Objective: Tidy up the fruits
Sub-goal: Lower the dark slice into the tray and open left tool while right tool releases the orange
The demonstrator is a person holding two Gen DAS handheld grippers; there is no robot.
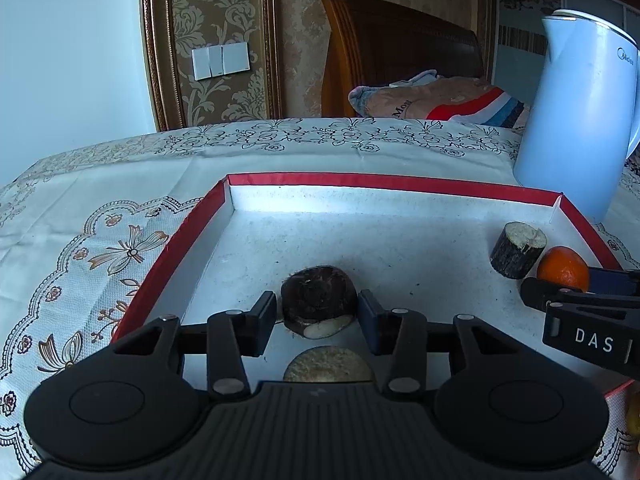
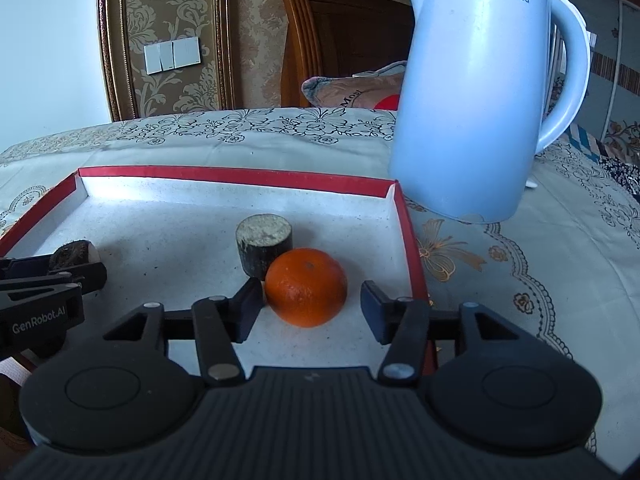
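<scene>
A red-rimmed white tray (image 1: 360,181) lies on the patterned tablecloth. A dark brown hairy fruit (image 1: 318,300) with a pale cut face rests on the tray floor. My left gripper (image 1: 317,305) straddles it, and a thin gap shows at the left pad, so it is open. A mandarin (image 2: 306,286) sits at the tray's right side, touching a bark-covered cylinder piece (image 2: 263,250). My right gripper (image 2: 311,292) is open around the mandarin, with space on both sides. In the left wrist view the mandarin (image 1: 563,270) and cylinder (image 1: 518,249) appear at the right.
A light blue kettle (image 2: 480,92) stands just beyond the tray's right far corner. Another pale round cut piece (image 1: 328,365) lies under my left gripper. Something yellow (image 1: 635,416) shows off the tray at the right edge. A bed and pillow lie beyond the table.
</scene>
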